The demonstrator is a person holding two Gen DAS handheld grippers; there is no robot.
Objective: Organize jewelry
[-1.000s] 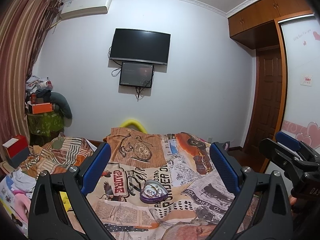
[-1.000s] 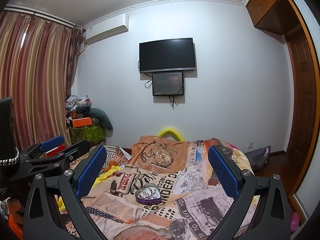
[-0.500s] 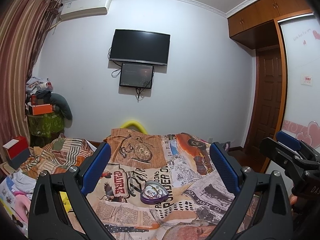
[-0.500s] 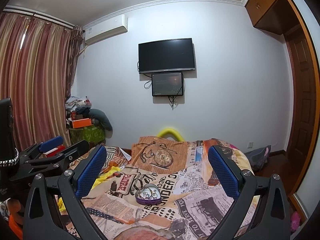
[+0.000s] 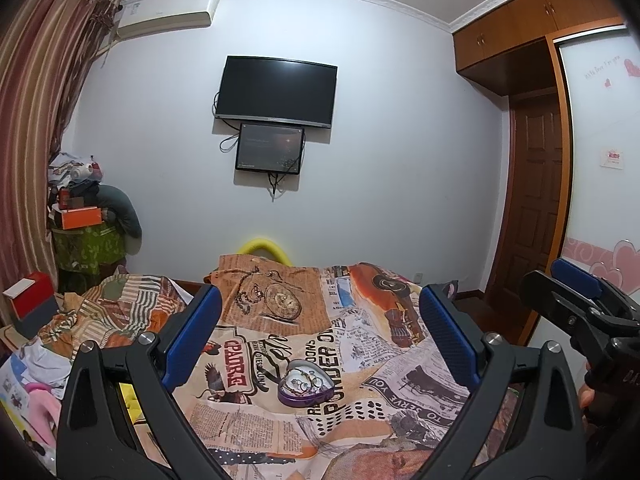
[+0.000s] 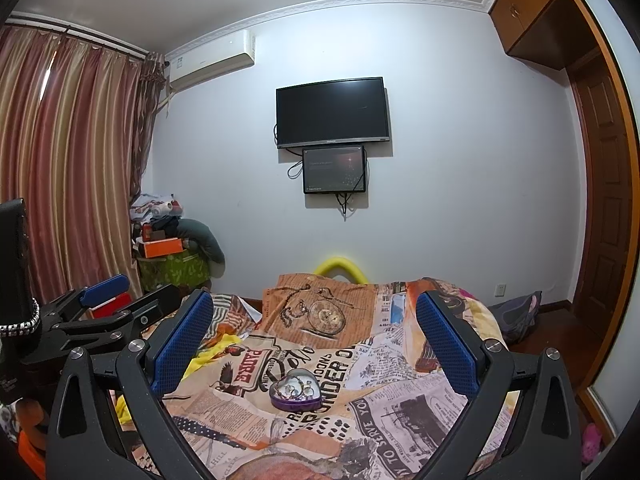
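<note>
A dark television hangs on the white wall above a smaller screen, with striped curtains left and a wooden door right

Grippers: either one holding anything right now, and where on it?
Nothing held. Left gripper and right gripper are both wide open above the bed; the heart-shaped tin of jewelry sits untouched on the bedspread.

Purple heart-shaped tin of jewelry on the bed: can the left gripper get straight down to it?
Probably yes. The purple heart-shaped tin lies lidless on the printed bedspread, framed between the wide-open left gripper fingers, with nothing between them.
</note>
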